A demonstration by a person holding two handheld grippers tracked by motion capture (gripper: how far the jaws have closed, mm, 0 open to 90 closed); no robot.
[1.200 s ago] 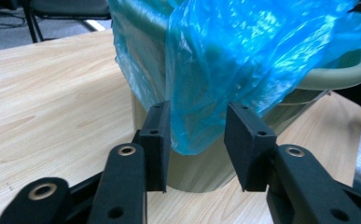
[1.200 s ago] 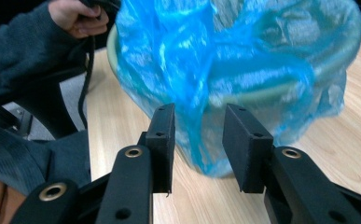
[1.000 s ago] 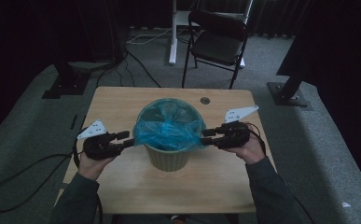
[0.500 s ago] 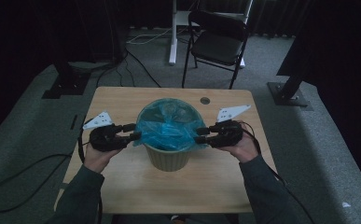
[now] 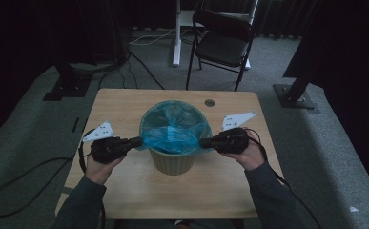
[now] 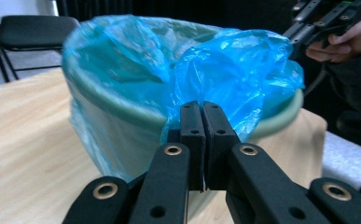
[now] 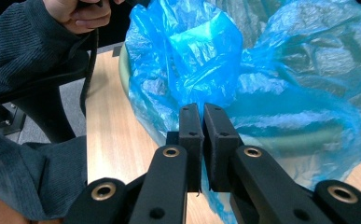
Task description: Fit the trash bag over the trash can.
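Each tool, left [image 5: 139, 141] and right [image 5: 204, 142], pinches the blue bag [image 5: 172, 129] lining the bin [image 5: 172, 162].

Dim studio-like lab, black curtains, grey carpet, folding chair [image 5: 222, 40], floor cables [image 5: 139, 52], stand bases [image 5: 294, 93]

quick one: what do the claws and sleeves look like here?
Both claws, left claw and right claw, are black with brass-coloured rivets at the jaw links. Each carries a pale grey three-cornered plate and trails a black cable. The sleeves are dark grey ribbed knit.
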